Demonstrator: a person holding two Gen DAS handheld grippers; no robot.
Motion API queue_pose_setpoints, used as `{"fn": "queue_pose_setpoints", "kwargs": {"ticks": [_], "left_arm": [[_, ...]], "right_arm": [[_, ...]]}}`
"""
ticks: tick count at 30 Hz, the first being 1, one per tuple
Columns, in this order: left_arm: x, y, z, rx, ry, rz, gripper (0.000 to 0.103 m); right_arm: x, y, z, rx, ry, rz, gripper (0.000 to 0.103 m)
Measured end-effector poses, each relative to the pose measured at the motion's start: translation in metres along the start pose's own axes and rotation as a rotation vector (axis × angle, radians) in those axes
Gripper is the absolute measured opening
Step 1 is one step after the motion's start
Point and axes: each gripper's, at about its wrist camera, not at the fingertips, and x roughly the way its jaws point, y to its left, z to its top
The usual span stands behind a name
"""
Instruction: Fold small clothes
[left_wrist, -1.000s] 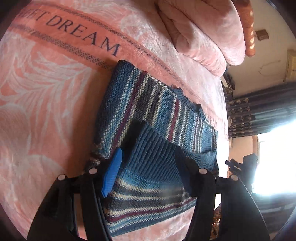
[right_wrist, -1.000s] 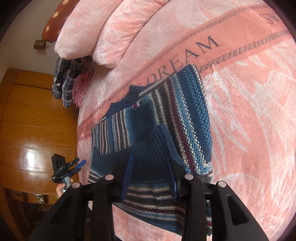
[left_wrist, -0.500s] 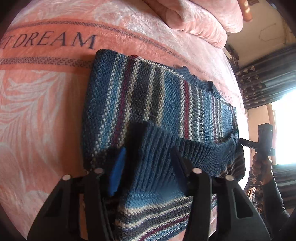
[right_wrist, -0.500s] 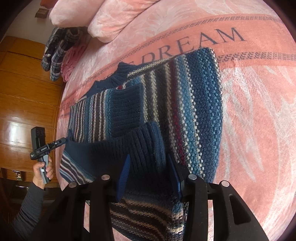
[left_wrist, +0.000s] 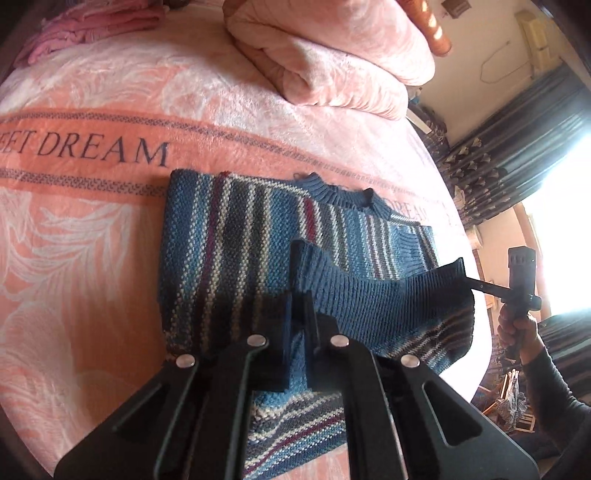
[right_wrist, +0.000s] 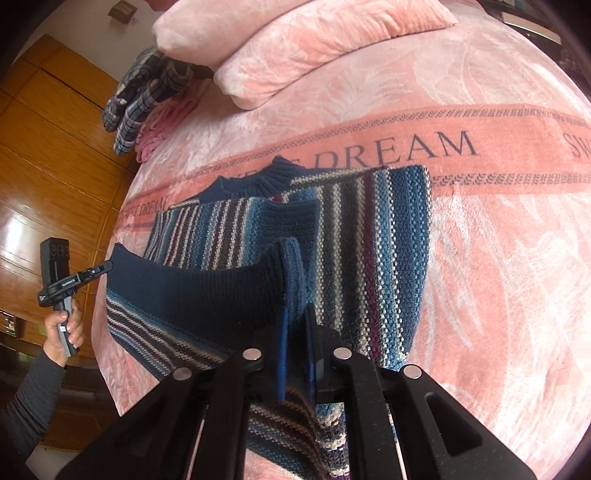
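Item: blue striped knitted sweater (left_wrist: 236, 236), lying flat on the pink plush "DREAM" blanket (left_wrist: 92, 229) covering the bed. I had my left gripper (left_wrist: 297, 314) pinched narrow on one corner of its dark ribbed hem (left_wrist: 369, 299); my right gripper (right_wrist: 295, 325) was clamped likewise on the other corner, the hem lifted between them over the sweater's body. Folded pink quilt (right_wrist: 295, 48) beyond. Checked cloth (right_wrist: 144, 92) at the bed's edge.
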Motion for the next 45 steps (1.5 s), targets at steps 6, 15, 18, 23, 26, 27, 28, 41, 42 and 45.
{"fn": "queue_pose_setpoints", "kwargs": {"ticks": [6,15,18,23,26,27,28,41,42,45], "left_arm": [[-0.031,-0.020,0.039,0.047,-0.072,-0.003,0.003],[-0.004,-0.010,0.114,0.024,-0.060,0.035,0.003],[0.016,0.000,0.132,-0.013,-0.036,0.053,0.003],[0.051,0.024,0.153,-0.087,0.016,0.091,0.003],[0.067,0.039,0.164,-0.125,0.034,0.106,0.003],[0.070,0.042,0.168,-0.134,0.031,0.098,0.003],[0.072,0.045,0.172,-0.141,0.027,0.092,0.003],[0.147,0.094,0.155,-0.241,0.148,0.171,0.004],[0.146,0.095,0.155,-0.245,0.144,0.170,0.010],[0.125,0.087,0.154,-0.214,0.079,0.267,0.031]], "right_arm": [[-0.038,0.018,0.038,-0.031,-0.106,-0.024,0.007],[-0.019,0.004,0.105,0.022,-0.134,-0.092,0.007],[0.001,-0.005,0.122,0.038,-0.127,-0.136,0.007],[0.039,-0.018,0.144,0.055,-0.085,-0.182,0.007],[0.053,-0.027,0.154,0.089,-0.084,-0.187,0.007],[0.054,-0.029,0.158,0.098,-0.093,-0.183,0.007],[0.056,-0.031,0.162,0.106,-0.097,-0.177,0.007],[0.126,-0.073,0.156,0.163,0.005,-0.269,0.009],[0.128,-0.073,0.154,0.154,0.006,-0.271,0.011],[0.117,-0.070,0.151,0.154,-0.035,-0.275,0.029]]}}
